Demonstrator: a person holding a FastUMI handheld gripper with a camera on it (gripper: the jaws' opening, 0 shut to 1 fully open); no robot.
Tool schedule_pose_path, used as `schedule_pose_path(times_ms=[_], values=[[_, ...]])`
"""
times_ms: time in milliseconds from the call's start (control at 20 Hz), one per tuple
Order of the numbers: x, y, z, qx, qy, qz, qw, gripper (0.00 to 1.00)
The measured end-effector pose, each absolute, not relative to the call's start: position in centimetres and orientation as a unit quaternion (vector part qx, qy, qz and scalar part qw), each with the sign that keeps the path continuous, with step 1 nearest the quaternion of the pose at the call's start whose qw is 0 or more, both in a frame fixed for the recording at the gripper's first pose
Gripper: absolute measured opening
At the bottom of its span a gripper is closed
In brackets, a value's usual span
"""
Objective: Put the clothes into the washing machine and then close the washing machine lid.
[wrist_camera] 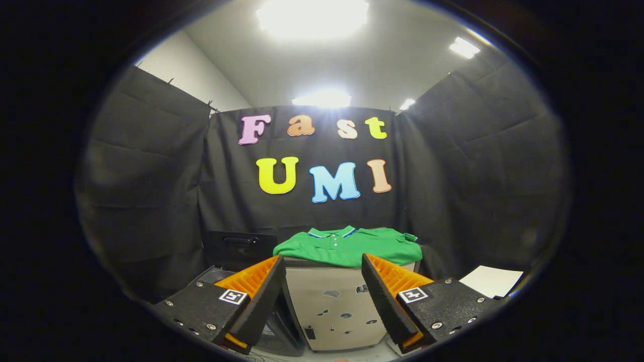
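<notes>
Green polo shirt (348,245) draped over pale box (337,311), fingers (259,294) spread apart, empty, shirt's far side hidden

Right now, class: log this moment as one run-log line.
hand-held gripper: open, empty | green polo shirt: beyond fingers, draped on grey box-shaped unit | lid: cannot tell

The polo shirt (347,246) is bright green, with a collar edged in white and blue stripes and small pale buttons at the placket. The box (334,306) beneath it is pale grey-beige, dotted with small dark marks. A dark black panel (241,246) stands just beside the shirt. A white sheet (493,280) lies off to the side. Ceiling and wall are off-white.
</notes>
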State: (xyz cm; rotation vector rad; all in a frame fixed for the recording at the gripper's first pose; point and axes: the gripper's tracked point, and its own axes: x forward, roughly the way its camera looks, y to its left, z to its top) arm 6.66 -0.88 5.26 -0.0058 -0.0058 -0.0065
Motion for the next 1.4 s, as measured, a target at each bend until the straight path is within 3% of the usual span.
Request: schedule_pose_path(times_ms=[600,1400], values=[[16.8,-3.0,7.2,-0.006,0.009,-0.001,1.0,0.93],[30.3,-2.8,4.9,-0.017,0.108,0.035,0.993,0.93]])
